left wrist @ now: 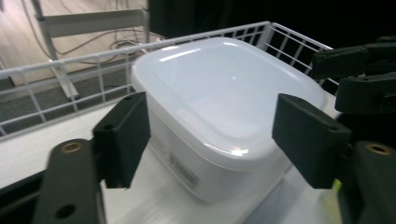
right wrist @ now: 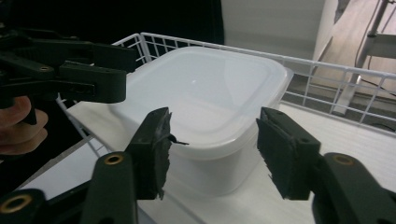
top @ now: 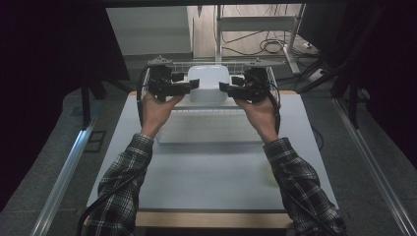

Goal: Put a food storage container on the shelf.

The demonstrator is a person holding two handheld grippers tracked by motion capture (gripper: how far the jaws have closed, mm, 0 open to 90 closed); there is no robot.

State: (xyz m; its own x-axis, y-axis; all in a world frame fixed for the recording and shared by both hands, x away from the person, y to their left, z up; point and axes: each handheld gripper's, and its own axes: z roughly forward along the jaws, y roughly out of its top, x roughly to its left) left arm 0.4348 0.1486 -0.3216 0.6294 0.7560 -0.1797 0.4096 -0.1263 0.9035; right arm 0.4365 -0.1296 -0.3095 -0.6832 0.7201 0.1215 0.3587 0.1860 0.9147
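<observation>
A white square plastic container with a closed lid (top: 208,78) stands in a white wire basket (top: 272,78) at the far side of the table. My left gripper (top: 193,84) is held at the container's left side and my right gripper (top: 224,88) at its right, jaws pointing inward. In the left gripper view the container (left wrist: 224,102) lies just beyond the left gripper (left wrist: 212,140), which is open and holds nothing. The right gripper (right wrist: 212,154) is also open, with the container (right wrist: 205,93) just ahead of it and nothing between its jaws.
The basket's wire wall (left wrist: 60,70) runs behind the container and along its side (right wrist: 327,79). A flat white tray (top: 209,130) lies in front of the basket on the pale table (top: 206,177). Dark curtains flank the table; cables and a metal stand lie beyond.
</observation>
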